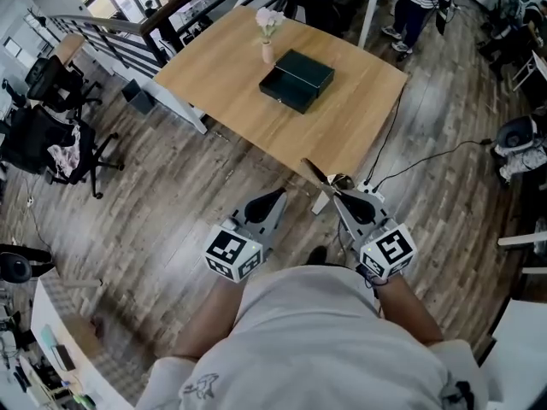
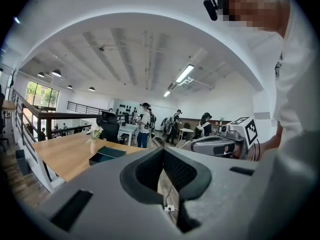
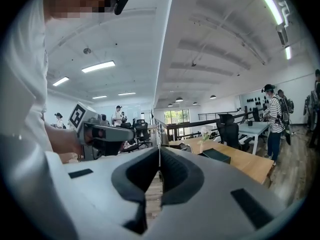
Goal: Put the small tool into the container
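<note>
Floorboards point(image 1: 188, 186) lie open ahead of the left gripper point(image 1: 280, 193), jaws together and empty, up to the wooden table's point(image 1: 256, 126) near edge. Right gripper point(image 1: 336, 192) clamps a thin tool point(image 1: 314, 172).

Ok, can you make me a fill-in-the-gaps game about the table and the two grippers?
The dark box lies on the wooden ____.
Beside it, a small vase holds a white ____.
Of the left gripper and the right gripper, the thin tool is pinched in the ____ one.
Missing words: table; flower; right.
</note>
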`<state>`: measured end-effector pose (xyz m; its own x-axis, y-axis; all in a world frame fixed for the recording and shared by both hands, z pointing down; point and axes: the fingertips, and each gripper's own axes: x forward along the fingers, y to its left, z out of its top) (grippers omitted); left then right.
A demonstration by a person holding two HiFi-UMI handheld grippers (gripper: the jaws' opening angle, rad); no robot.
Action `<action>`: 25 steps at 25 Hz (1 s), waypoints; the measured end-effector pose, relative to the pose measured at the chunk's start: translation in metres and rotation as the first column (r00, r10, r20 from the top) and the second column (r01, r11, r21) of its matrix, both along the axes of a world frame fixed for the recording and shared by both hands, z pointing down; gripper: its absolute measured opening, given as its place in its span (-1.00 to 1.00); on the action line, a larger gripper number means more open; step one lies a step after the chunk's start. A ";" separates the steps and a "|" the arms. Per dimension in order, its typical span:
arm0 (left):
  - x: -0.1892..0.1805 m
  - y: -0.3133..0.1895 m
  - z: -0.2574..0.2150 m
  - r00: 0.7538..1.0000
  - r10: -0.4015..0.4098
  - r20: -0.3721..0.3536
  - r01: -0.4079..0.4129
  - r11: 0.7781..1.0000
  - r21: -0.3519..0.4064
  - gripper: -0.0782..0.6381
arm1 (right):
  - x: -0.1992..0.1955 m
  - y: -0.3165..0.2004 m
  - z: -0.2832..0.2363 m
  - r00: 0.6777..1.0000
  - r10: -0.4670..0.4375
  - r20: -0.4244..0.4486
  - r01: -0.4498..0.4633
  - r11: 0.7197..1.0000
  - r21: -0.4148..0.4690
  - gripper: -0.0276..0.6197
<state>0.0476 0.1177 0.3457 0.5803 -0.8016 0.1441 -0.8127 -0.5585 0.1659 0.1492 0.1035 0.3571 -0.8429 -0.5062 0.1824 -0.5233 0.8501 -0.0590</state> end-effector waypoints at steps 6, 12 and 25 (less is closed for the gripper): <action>0.021 -0.033 0.005 1.000 -0.002 0.002 0.002 1.000 -0.009 -0.76 | 0.008 -0.039 0.004 1.000 -0.031 0.002 0.031 0.999 -0.019 -0.88; 0.008 -0.051 0.008 1.000 -0.003 0.002 0.003 1.000 -0.013 -0.76 | -0.006 -0.061 0.014 0.999 -0.032 -0.003 0.032 0.999 -0.036 -0.88; -0.085 -0.100 -0.002 0.995 0.104 -0.003 -0.104 0.994 0.012 -0.76 | -0.094 -0.111 0.011 0.997 0.075 -0.017 -0.075 0.997 -0.029 -0.88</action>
<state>-0.0373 0.0177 0.3438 0.6614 -0.7382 0.1328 -0.7493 -0.6422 0.1617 0.0547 -0.0080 0.3681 -0.7997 -0.5620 0.2112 -0.5865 0.8065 -0.0747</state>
